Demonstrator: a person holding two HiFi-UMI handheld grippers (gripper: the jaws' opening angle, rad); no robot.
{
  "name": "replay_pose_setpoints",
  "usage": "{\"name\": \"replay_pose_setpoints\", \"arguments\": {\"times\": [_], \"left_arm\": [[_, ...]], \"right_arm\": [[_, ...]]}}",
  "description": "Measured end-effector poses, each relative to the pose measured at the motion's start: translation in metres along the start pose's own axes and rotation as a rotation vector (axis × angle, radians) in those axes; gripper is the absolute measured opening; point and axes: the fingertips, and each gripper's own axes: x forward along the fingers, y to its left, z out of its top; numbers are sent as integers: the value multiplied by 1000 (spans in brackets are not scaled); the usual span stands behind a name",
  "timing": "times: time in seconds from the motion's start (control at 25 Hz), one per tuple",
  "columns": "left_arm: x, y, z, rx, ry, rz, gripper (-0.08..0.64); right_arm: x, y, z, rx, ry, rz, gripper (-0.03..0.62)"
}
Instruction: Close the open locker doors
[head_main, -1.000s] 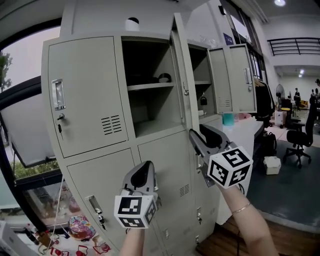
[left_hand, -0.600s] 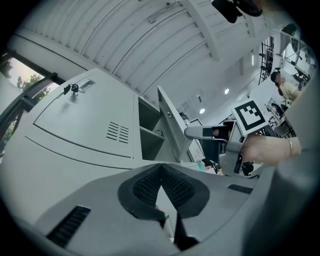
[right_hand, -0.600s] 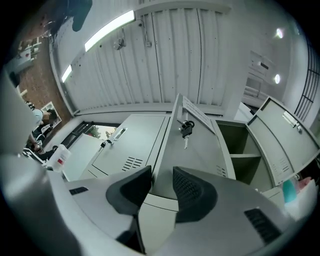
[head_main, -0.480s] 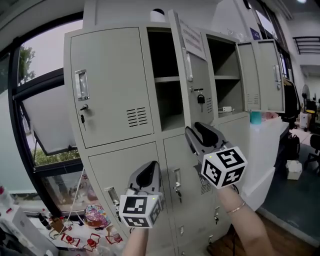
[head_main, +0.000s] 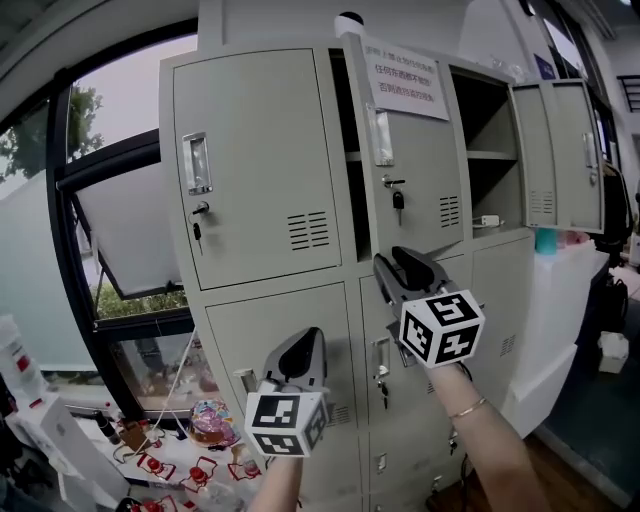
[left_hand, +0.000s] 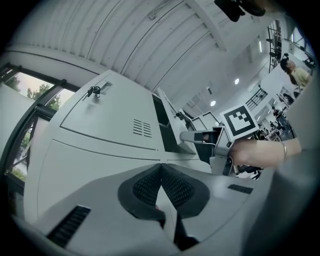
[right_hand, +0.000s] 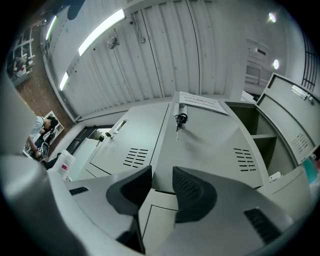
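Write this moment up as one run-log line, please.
middle upper door: ajar | far-right door: open | right gripper: open, empty, near that ajar door | left gripper: shut, empty

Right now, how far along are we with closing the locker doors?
Done: the upper left door looks shut. In hand: the middle door with the paper notice stands ajar, a dark gap along its handle edge; the open right gripper is near its lower edge. Remaining: the far right door hangs wide open. The left gripper is shut and empty.
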Motion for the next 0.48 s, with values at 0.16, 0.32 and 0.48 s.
{"name": "replay_pose_setpoints", "arguments": {"times": [0.16, 0.32, 0.48], "left_arm": [[-2, 8, -1, 1, 7, 23, 20], [-3, 13, -1, 6, 7, 38, 18], [-5, 19, -2, -2, 1, 51, 18]], "right_arm": [[15, 2, -7, -5, 22, 6, 137], [29, 1, -19, 0, 49, 4, 129], [37, -1, -32, 2, 86, 0, 129]]}}
